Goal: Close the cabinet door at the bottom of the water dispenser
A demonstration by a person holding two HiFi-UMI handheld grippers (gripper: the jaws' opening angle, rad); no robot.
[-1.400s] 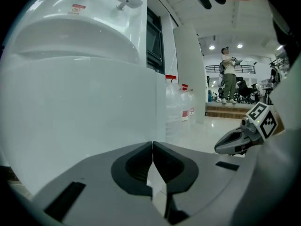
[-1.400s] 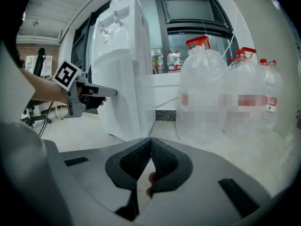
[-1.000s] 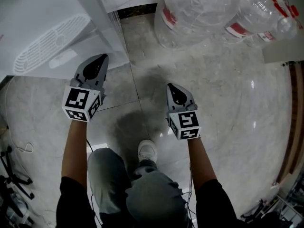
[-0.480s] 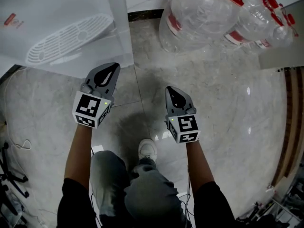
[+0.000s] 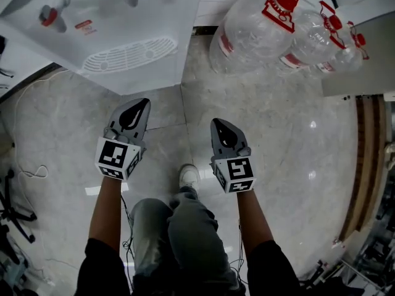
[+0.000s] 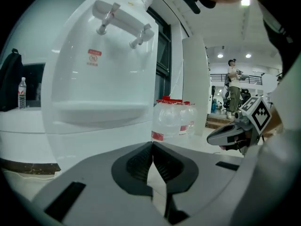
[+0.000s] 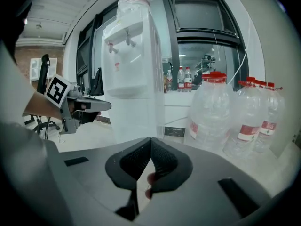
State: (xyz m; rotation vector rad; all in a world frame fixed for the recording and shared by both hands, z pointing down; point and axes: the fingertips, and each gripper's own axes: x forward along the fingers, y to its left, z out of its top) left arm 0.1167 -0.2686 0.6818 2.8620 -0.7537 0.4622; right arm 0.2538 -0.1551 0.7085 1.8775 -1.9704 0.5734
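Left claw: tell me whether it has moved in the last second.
Yes. The left claw has backed away from the water dispenser, now clear of its front edge.

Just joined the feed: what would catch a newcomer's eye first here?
The white water dispenser fills the head view's upper left, its oval drip grille facing up. To its right, big clear water jugs with red caps crowd the marble floor. Below, the left gripper and right gripper hover side by side, both shut and empty.
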